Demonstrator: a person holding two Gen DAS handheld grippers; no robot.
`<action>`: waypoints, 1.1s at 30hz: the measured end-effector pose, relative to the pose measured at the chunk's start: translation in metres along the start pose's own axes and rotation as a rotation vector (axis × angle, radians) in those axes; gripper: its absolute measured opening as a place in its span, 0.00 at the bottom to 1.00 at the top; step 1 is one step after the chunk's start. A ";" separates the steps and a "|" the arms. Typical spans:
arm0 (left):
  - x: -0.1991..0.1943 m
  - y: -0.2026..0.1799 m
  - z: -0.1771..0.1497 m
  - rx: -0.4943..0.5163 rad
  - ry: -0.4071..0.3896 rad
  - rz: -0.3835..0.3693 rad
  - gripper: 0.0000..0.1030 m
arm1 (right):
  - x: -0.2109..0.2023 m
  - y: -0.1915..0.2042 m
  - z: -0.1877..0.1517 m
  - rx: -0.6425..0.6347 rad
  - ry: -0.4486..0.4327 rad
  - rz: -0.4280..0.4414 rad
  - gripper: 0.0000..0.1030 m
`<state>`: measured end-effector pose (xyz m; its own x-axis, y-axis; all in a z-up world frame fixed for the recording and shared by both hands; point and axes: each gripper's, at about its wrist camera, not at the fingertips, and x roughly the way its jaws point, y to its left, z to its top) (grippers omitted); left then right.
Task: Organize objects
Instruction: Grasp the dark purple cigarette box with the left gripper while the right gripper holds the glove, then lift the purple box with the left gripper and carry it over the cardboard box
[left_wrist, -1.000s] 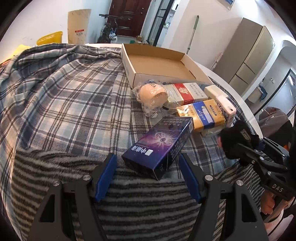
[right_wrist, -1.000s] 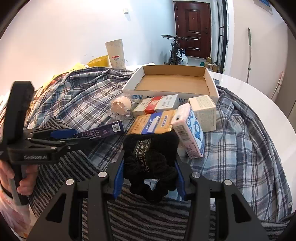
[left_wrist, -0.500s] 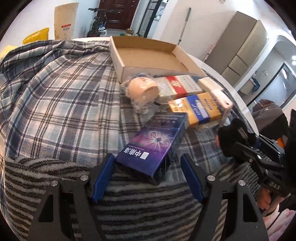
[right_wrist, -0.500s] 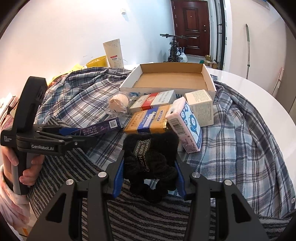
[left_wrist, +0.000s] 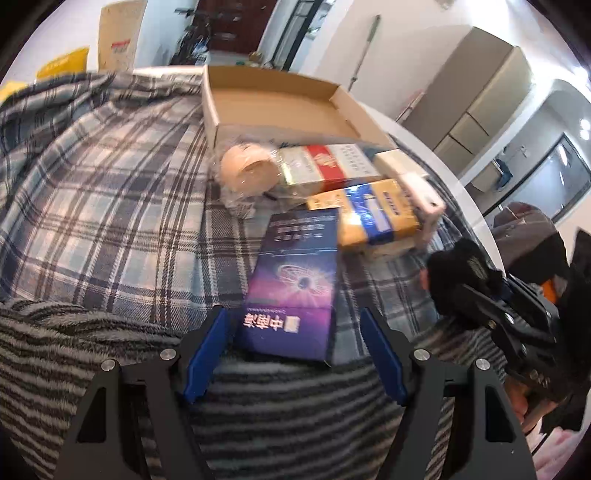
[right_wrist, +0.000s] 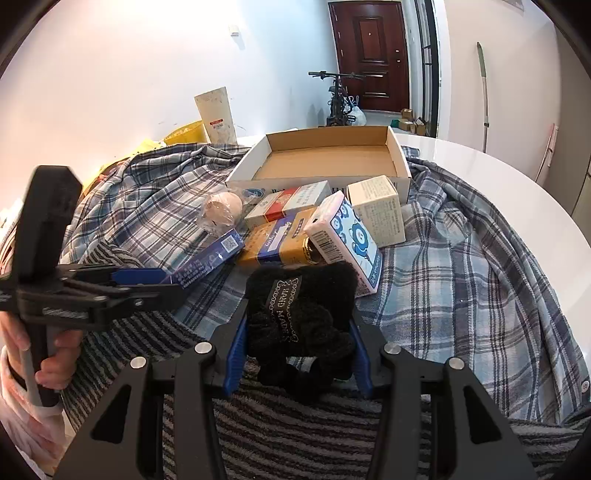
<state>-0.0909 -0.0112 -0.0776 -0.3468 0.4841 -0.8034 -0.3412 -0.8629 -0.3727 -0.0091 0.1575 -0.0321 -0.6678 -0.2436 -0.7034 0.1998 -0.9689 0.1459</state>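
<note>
My left gripper (left_wrist: 295, 325) is open around the near end of a purple-blue carton (left_wrist: 295, 280) lying on the plaid cloth; the pads stand apart from its sides. The carton (right_wrist: 207, 262) and left gripper (right_wrist: 147, 277) also show in the right wrist view. My right gripper (right_wrist: 299, 317) is shut on a black knitted item (right_wrist: 301, 306) with a "hand made" label, also in the left wrist view (left_wrist: 458, 273). An open cardboard box (left_wrist: 280, 107) (right_wrist: 328, 158) stands beyond the pile, empty.
Between grippers and box lie a wrapped beige roll (left_wrist: 249, 171), a red-white carton (left_wrist: 328, 162), a yellow-blue carton (left_wrist: 369, 214), a pink-white pack (right_wrist: 347, 240) and a cream box (right_wrist: 380, 210). A plaid cloth (left_wrist: 103, 184) and striped blanket (right_wrist: 314, 432) cover the round white table (right_wrist: 498, 177).
The left gripper has swung so the purple-blue carton now lies more straight between its fingers, and both views sit slightly closer to the pile. The right gripper still holds the black item.
</note>
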 end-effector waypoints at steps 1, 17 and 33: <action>0.001 0.003 0.002 -0.014 0.004 -0.007 0.73 | -0.002 0.000 0.000 -0.006 -0.005 0.001 0.45; 0.010 -0.022 -0.002 0.157 -0.014 0.157 0.55 | -0.003 -0.009 -0.003 0.006 -0.018 -0.001 0.45; -0.035 -0.055 -0.033 0.273 -0.223 0.398 0.33 | -0.014 -0.014 -0.008 0.023 -0.033 -0.014 0.45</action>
<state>-0.0310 0.0146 -0.0444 -0.6634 0.1712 -0.7284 -0.3498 -0.9315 0.0996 0.0029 0.1747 -0.0295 -0.6941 -0.2305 -0.6819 0.1739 -0.9730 0.1518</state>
